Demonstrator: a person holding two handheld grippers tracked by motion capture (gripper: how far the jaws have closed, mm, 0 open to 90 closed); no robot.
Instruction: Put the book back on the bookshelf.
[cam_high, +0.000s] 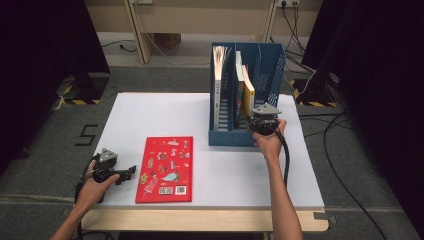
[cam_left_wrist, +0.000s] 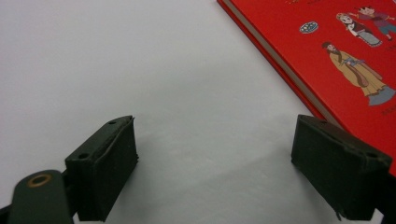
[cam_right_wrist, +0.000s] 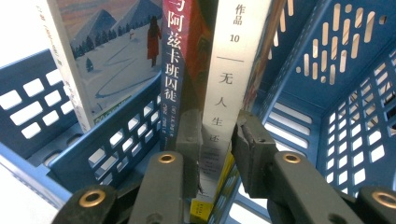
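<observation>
The white-spined book (cam_right_wrist: 224, 93) stands upright in the middle compartment of the blue file rack (cam_high: 222, 135), and the right gripper (cam_high: 264, 119) pinches its spine between both pads, low on the book near its yellow bottom edge. In the right gripper view the jaws press on the two sides of this spine, with black Chinese characters running down it just above the pads. Directly to the left of the gripper in that view stands a dark red-spined book (cam_right_wrist: 173, 70), touching the held one. Further left, behind a blue divider wall, a book with a snowy mountain cover (cam_right_wrist: 107, 56) stands in the next compartment. To the right of the gripper the third compartment shows only its slotted blue walls.

Well apart from this, at the near left corner of the white surface (cam_high: 150, 110), the left gripper (cam_high: 131, 171) rests low with its jaws spread wide and nothing between them. Just beside its right jaw lies the red picture book (cam_high: 165, 169), flat on the surface, with small cartoon figures on the cover. The pads do not touch it.
</observation>
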